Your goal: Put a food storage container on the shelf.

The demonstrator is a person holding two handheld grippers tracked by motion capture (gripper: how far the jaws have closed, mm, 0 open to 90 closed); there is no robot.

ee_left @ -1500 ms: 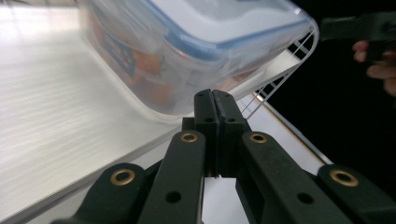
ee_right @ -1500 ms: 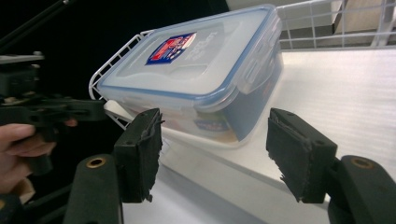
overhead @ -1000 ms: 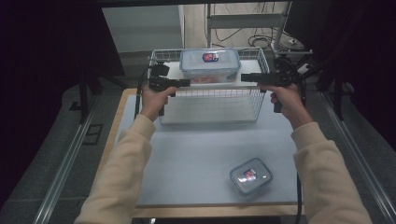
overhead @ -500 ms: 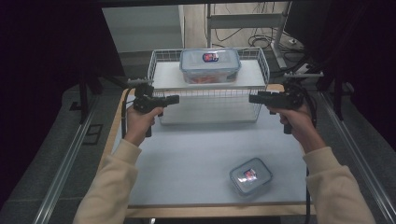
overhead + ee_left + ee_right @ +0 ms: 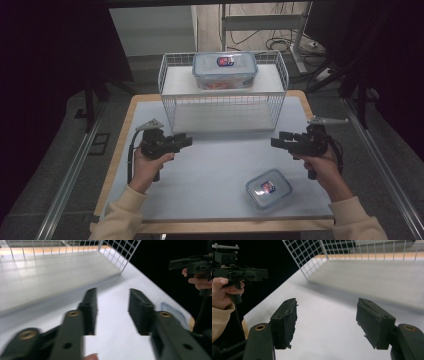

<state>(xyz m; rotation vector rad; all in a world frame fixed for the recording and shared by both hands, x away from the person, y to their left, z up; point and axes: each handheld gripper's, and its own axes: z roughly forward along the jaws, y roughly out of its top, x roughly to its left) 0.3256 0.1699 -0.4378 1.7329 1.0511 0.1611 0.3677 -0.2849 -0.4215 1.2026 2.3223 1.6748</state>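
My left gripper (image 5: 186,141) hangs over the white table's left side, pointing right. Its jaws have just been opening and stand apart with nothing between them (image 5: 112,306). Across from it, my right gripper (image 5: 275,142) points left, open and empty (image 5: 327,320). A small clear lidded container (image 5: 268,188) lies on the table near the front, below the right gripper, and its edge shows in the left gripper view (image 5: 175,313). A larger lidded container (image 5: 225,69) sits on top of the white wire rack (image 5: 223,107) behind both grippers.
The rack's lower shelf (image 5: 50,272) lies just beyond the grippers, with its wire side (image 5: 307,257) close by. The white mat (image 5: 215,165) spreads between the two hands. Dark floor and metal rails flank the table, and cables lie behind it.
Both hands have come down from the rack's top front edge and back toward the person. The left jaws, shut earlier, now stand apart. The big container stays on the rack.
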